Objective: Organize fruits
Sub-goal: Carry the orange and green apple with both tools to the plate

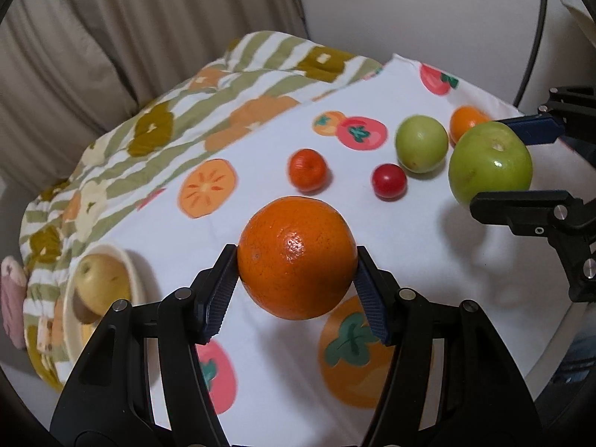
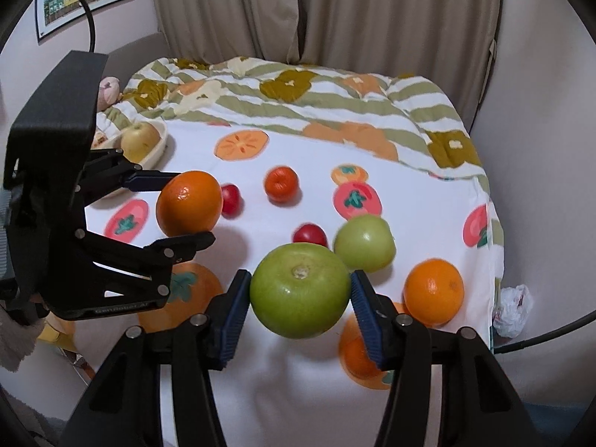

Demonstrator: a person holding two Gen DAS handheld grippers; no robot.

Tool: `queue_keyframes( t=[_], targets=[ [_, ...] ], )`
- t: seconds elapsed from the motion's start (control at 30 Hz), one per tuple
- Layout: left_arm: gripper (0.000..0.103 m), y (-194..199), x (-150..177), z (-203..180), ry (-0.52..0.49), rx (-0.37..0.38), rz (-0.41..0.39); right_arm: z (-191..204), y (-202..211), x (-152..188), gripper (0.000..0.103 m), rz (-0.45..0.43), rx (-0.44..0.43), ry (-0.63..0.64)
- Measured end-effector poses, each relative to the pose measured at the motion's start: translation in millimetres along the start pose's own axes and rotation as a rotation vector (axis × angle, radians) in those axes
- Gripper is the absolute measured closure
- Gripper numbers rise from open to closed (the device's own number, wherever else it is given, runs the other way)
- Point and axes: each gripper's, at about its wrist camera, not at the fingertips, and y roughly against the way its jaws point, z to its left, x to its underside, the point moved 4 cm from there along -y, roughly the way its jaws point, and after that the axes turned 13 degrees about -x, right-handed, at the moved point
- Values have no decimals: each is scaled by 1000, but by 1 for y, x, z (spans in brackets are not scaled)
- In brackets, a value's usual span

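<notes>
While both fruits hang clear of the fruit-print cloth [image 2: 283,391] that covers the table, each pair of tongs is clamped on its own load. The left tongs [image 1: 297,279] pinch the orange [image 1: 296,257] across its middle, pads pressed on either flank. The right tongs [image 2: 300,298] grip the large green apple [image 2: 300,290] the same way, stem scar facing up.

Just beyond the right tongs lie a smaller green apple [image 2: 364,243] and a red cherry tomato [image 2: 310,234], with a second orange [image 2: 434,291] off to their right. Farther ahead sit a small reddish-orange fruit [image 2: 281,184] and another red tomato [image 2: 231,198], partly hidden behind the held orange.

The relation that matters is the cream bowl [image 1: 132,272], already holding a yellowish apple [image 1: 102,283]. It lies low and to the left of the left tongs, near them, but well across the cloth from the right tongs, beyond the left ones. So the left hand looks the nearer to drop its fruit there. Both fruits are round, so no long axis needs aligning. Beyond everything, a striped quilt [image 2: 335,93] and curtains [image 2: 335,11] close the scene.
</notes>
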Motion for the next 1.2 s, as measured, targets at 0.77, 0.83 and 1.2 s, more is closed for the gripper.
queue_keyframes(
  t=[0.77, 0.83, 1.2],
  targets=[
    [37, 23, 76, 202, 232, -192, 87, 145, -32, -98, 53, -75, -162, 117],
    [37, 17, 83, 218, 244, -203, 97, 156, -43, -104, 53, -71, -175, 115],
    [37, -42, 124, 269, 238, -214, 146, 198, -116, -128, 53, -30, -195, 67]
  ],
)
